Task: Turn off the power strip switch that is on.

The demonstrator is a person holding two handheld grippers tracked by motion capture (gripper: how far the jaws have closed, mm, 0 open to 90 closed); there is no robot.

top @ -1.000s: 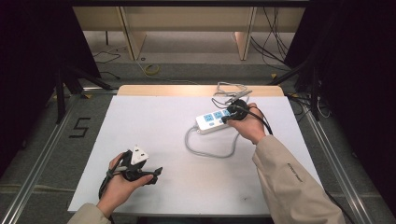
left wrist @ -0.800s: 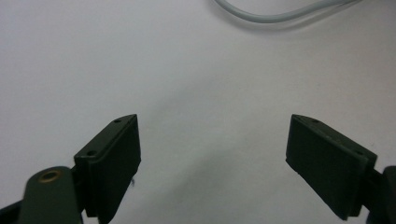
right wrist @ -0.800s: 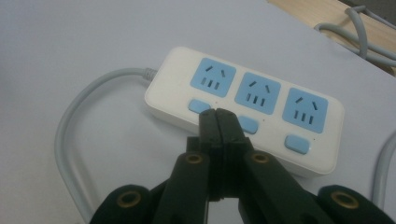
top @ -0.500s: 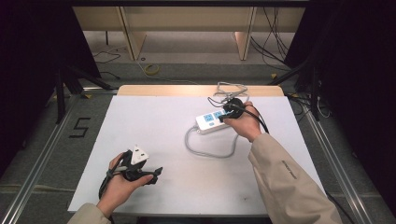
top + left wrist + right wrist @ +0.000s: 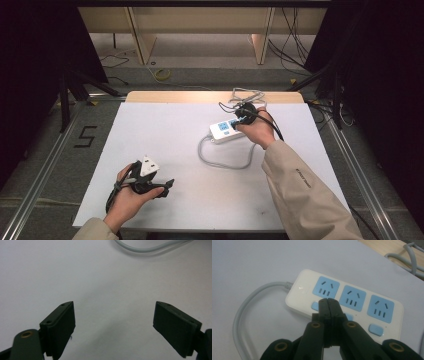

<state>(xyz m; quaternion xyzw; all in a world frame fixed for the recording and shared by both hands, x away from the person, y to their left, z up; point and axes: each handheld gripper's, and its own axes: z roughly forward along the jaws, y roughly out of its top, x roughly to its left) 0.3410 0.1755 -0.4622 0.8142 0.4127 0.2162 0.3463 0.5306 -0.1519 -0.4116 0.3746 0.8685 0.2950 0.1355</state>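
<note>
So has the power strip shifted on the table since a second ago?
No. In the high view the power strip lies at the same spot and angle near the wooden far edge of the table, its cable loop unchanged.

The left gripper (image 5: pixel 113 327) hung over the white table (image 5: pixel 75 272), its two black jaws spread wide apart with nothing between them, just bare surface. Ahead of the jaws, well clear of both tips, a grey cable (image 5: pixel 147 248) curved across the far edge of the picture.
</note>
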